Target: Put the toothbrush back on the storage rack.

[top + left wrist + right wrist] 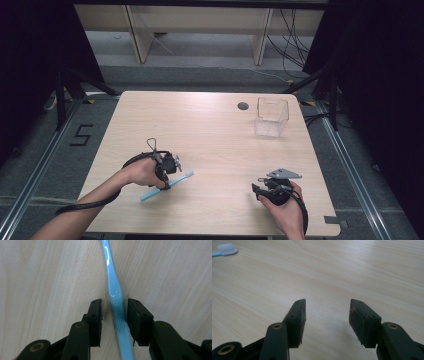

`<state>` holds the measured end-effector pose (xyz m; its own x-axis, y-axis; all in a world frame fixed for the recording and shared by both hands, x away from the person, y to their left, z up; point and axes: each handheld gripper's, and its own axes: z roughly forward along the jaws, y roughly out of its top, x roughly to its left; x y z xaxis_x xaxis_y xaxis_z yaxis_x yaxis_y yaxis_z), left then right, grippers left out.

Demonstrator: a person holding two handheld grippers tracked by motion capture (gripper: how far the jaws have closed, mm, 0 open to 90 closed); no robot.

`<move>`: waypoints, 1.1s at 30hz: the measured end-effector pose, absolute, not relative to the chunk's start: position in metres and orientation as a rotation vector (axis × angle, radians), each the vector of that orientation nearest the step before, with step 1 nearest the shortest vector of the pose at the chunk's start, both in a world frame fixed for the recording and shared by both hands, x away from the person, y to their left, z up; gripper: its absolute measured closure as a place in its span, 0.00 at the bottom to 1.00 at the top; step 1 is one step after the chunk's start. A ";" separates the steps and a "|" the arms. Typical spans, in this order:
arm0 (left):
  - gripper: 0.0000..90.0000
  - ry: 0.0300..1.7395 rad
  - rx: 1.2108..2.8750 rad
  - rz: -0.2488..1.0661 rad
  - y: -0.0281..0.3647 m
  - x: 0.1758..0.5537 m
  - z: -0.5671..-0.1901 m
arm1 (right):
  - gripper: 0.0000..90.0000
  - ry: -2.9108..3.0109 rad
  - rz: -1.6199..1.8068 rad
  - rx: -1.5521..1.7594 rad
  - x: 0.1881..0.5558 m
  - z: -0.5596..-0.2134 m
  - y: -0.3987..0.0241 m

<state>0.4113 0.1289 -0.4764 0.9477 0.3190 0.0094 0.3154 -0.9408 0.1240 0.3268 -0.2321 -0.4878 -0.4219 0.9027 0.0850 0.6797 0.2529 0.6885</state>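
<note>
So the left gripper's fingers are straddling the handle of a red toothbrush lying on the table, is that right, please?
Not quite: the toothbrush is light blue, not red, as the left gripper view shows. The rest holds: the left gripper has its fingers either side of the handle, and the toothbrush lies on the table.

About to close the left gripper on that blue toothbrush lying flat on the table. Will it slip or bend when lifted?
The toothbrush looks like glossy, hard plastic, so it may slip. The ribbed stretch of handle between the left gripper pads should help. It is slim and probably light and fairly stiff. Grasped along the handle, with the head far out, it could tilt.
</note>
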 end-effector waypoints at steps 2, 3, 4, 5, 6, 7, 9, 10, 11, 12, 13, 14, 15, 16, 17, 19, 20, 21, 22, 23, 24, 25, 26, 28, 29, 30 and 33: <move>0.72 0.480 2.984 0.043 0.129 0.410 -0.477 | 0.54 2.201 0.957 1.489 0.326 -0.487 -0.230; 0.73 0.474 2.985 0.047 0.129 0.410 -0.477 | 0.54 2.203 0.961 1.467 0.326 -0.487 -0.231; 0.73 0.468 2.987 0.047 0.129 0.409 -0.478 | 0.54 2.201 0.972 1.452 0.327 -0.487 -0.232; 0.74 0.468 2.987 0.047 0.129 0.409 -0.478 | 0.54 2.201 0.972 1.452 0.327 -0.487 -0.232; 0.74 0.466 2.988 0.046 0.129 0.410 -0.478 | 0.54 2.193 0.958 1.474 0.326 -0.485 -0.232; 0.74 0.462 2.989 0.047 0.129 0.410 -0.478 | 0.54 2.193 0.958 1.474 0.326 -0.485 -0.232; 0.76 0.466 2.984 0.040 0.129 0.410 -0.479 | 0.54 2.196 0.965 1.447 0.327 -0.486 -0.233; 0.77 0.463 2.986 0.037 0.129 0.411 -0.479 | 0.54 2.194 0.981 1.463 0.327 -0.487 -0.232; 0.77 0.463 2.986 0.037 0.129 0.411 -0.479 | 0.54 2.194 0.981 1.463 0.327 -0.487 -0.232; 0.77 0.464 2.987 0.033 0.130 0.411 -0.479 | 0.54 2.198 0.964 1.452 0.327 -0.486 -0.233; 0.78 0.465 2.989 0.026 0.130 0.411 -0.478 | 0.54 2.200 0.966 1.456 0.327 -0.487 -0.232; 0.81 0.459 2.989 0.017 0.129 0.411 -0.479 | 0.54 2.194 0.973 1.503 0.325 -0.487 -0.230; 0.82 0.459 2.989 0.017 0.129 0.411 -0.479 | 0.54 2.194 0.973 1.503 0.325 -0.487 -0.230; 0.82 0.454 2.995 0.015 0.129 0.411 -0.478 | 0.54 2.202 0.963 1.455 0.326 -0.487 -0.232; 0.83 0.454 2.995 0.015 0.129 0.411 -0.478 | 0.54 2.202 0.963 1.455 0.326 -0.487 -0.232; 0.86 0.457 2.999 0.011 0.128 0.413 -0.478 | 0.54 2.213 0.969 1.435 0.327 -0.488 -0.233; 0.86 0.451 3.002 0.009 0.128 0.414 -0.478 | 0.54 2.214 0.969 1.428 0.327 -0.488 -0.233; 0.86 0.454 3.001 0.007 0.128 0.414 -0.478 | 0.54 2.215 0.966 1.409 0.328 -0.489 -0.234; 0.87 0.452 3.002 0.011 0.128 0.414 -0.478 | 0.54 2.207 0.965 1.429 0.327 -0.489 -0.233; 0.87 0.452 3.001 0.014 0.128 0.413 -0.478 | 0.54 2.206 0.965 1.424 0.327 -0.488 -0.233; 0.87 0.449 3.003 0.015 0.128 0.413 -0.478 | 0.54 2.206 0.969 1.438 0.327 -0.488 -0.233; 0.87 0.446 3.002 0.018 0.128 0.413 -0.478 | 0.54 2.206 0.963 1.443 0.327 -0.489 -0.233; 0.87 0.432 3.005 0.021 0.128 0.413 -0.478 | 0.54 2.203 0.958 1.496 0.325 -0.487 -0.231; 0.87 0.423 3.001 0.025 0.129 0.413 -0.478 | 0.54 2.202 0.957 1.497 0.325 -0.487 -0.231; 0.87 0.423 3.001 0.025 0.129 0.413 -0.478 | 0.54 2.202 0.957 1.497 0.325 -0.487 -0.231; 0.87 0.438 2.988 0.020 0.130 0.412 -0.478 | 0.54 2.201 0.962 1.451 0.327 -0.489 -0.232; 0.87 0.451 2.947 0.012 0.135 0.414 -0.478 | 0.53 2.208 0.980 1.453 0.326 -0.489 -0.232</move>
